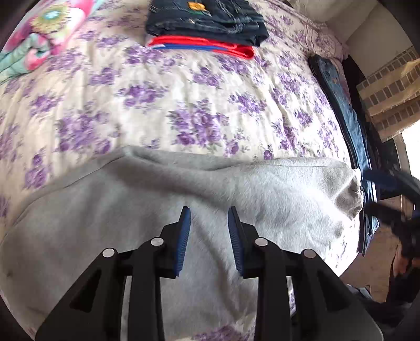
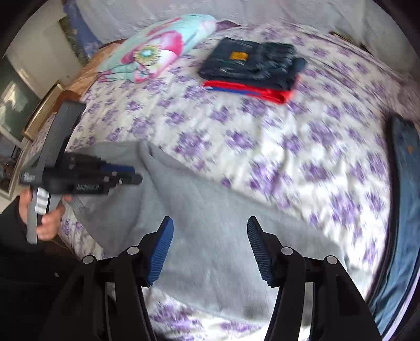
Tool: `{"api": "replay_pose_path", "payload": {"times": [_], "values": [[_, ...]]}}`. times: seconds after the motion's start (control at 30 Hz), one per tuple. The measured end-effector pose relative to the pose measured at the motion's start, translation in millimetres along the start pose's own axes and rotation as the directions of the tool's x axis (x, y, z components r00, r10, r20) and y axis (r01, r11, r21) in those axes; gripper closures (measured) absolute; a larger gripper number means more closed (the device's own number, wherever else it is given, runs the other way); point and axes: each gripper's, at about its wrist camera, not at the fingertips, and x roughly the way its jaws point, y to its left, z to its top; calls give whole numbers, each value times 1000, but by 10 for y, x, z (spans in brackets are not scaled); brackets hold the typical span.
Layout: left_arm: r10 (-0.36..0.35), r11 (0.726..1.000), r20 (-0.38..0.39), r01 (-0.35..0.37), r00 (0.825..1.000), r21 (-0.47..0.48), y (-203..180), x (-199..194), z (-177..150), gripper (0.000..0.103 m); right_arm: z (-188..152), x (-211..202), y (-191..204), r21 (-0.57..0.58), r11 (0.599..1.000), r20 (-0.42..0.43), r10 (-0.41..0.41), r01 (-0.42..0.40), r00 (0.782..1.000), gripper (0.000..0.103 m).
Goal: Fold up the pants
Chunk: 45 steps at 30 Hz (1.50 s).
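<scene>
The grey pants (image 1: 183,199) lie spread across the near edge of the bed (image 1: 157,105), with one creased ridge along their far side. Above them the left hand-held gripper (image 1: 209,217) hovers part open, gripping nothing; the right hand-held gripper (image 2: 210,228) stands wider open, also empty (its view is blurred). Farther up sit folded jeans (image 1: 207,21) on a red garment (image 1: 204,47), beside a pillow (image 2: 157,44). Likely risk: a pinch catching only the top layer, so the fold drags crooked, or the cloth slipping off the bed's edge.
</scene>
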Motion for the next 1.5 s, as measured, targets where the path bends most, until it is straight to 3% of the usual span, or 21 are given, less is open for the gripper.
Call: {"api": "replay_pose_path", "payload": {"times": [0.1,0.17,0.27,0.37,0.43,0.5,0.63,0.77,0.87,1.07,1.27,1.33,1.37,1.43,1.5], "values": [[90,996,-85,-87,992,31,-44,462,113,75,-637,-48,-352,201,979,-27,-9,14,1000,44],[76,997,-72,-74,995,25,-28,494,150,75,-1026,-59,-546,330,944,-31,-4,14,1000,44],[107,994,-91,-104,990,42,-89,497,157,75,-1502,-21,-819,493,870,-36,-9,26,999,38],[177,982,-96,-168,980,91,-257,453,89,75,-1795,1,-1047,621,783,9,31,-29,999,38],[144,986,-95,-134,985,104,-373,351,-39,75,-1895,5,-1148,665,744,51,45,-68,998,36],[108,988,-88,-97,990,120,-494,235,-214,75,-1951,21,-1226,698,709,79,60,-98,995,30],[30,989,-120,-12,992,150,-715,211,-564,74,-1997,57,-1349,748,644,130,95,-160,987,29],[82,977,-195,-40,977,207,-842,502,-852,74,-1943,57,-1472,759,626,158,88,-178,984,27],[134,963,-173,-87,976,256,-889,529,-974,73,-1896,118,-1610,784,594,164,83,-181,983,26],[86,977,-175,-49,981,206,-794,498,-1041,72,-1847,299,-1805,807,563,162,80,-179,984,26],[102,975,-190,-60,977,214,-786,489,-1077,72,-1719,525,-2093,810,492,278,158,-320,947,26],[116,972,-198,-71,973,222,-790,469,-1058,72,-1699,510,-2124,798,484,316,169,-358,933,59],[125,971,-198,-79,972,227,-823,476,-981,72,-1685,501,-2126,793,484,323,181,-370,929,66],[133,967,-183,-88,974,238,-983,470,-882,73,-1655,432,-2090,786,510,311,160,-348,937,70],[86,969,-152,-48,985,241,-1101,338,-787,73,-1606,362,-2027,773,555,283,134,-308,950,71]]}}
